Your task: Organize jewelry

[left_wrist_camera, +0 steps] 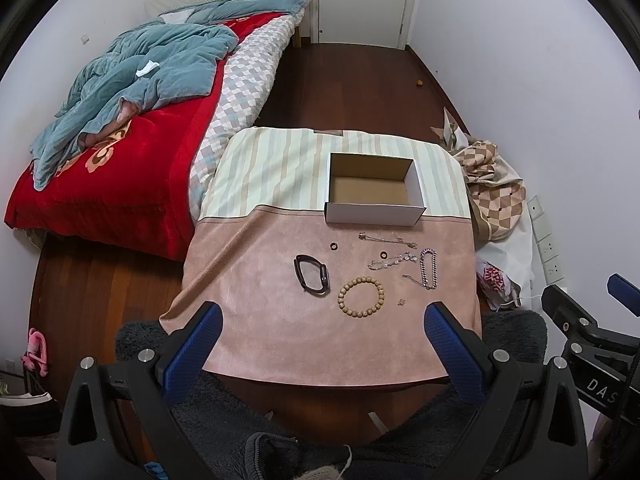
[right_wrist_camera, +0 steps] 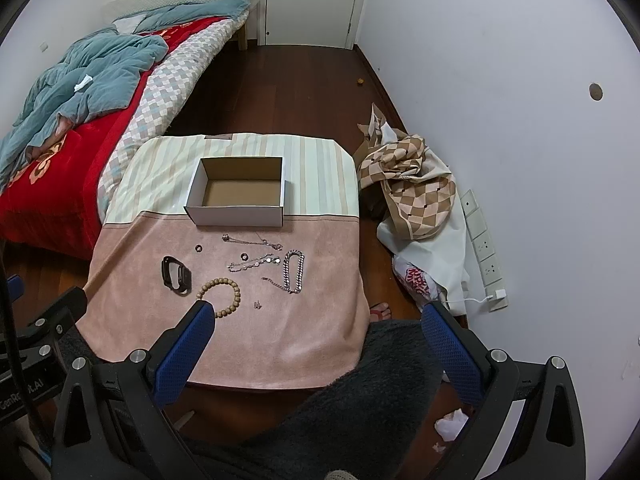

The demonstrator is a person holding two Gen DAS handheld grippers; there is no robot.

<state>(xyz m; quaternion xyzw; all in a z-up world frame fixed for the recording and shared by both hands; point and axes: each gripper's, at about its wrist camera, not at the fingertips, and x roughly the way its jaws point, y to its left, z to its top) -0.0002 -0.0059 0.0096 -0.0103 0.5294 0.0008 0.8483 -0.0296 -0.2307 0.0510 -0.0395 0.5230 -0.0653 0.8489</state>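
An empty white cardboard box (left_wrist_camera: 374, 204) (right_wrist_camera: 240, 214) stands on the cloth-covered table (left_wrist_camera: 280, 340) (right_wrist_camera: 320, 332). In front of it lie a black smart band (left_wrist_camera: 311, 275) (right_wrist_camera: 176, 274), a wooden bead bracelet (left_wrist_camera: 360, 296) (right_wrist_camera: 228, 294), a thick silver chain bracelet (left_wrist_camera: 429, 267) (right_wrist_camera: 294, 270), thin silver chains (left_wrist_camera: 390, 260) (right_wrist_camera: 252, 263), two small dark rings (left_wrist_camera: 333, 245) (right_wrist_camera: 199, 248) and a tiny earring (left_wrist_camera: 401, 302) (right_wrist_camera: 258, 304). My left gripper (left_wrist_camera: 322, 314) is open and empty above the table's near edge. My right gripper (right_wrist_camera: 318, 312) is open and empty, to the right of the left one.
A bed (left_wrist_camera: 132, 160) with a red blanket and blue quilt stands left of the table. Checkered cloth and bags (right_wrist_camera: 416, 196) lie on the floor at the right by the wall, near a power strip (right_wrist_camera: 486, 248). A closed white door (left_wrist_camera: 360, 0) is at the back.
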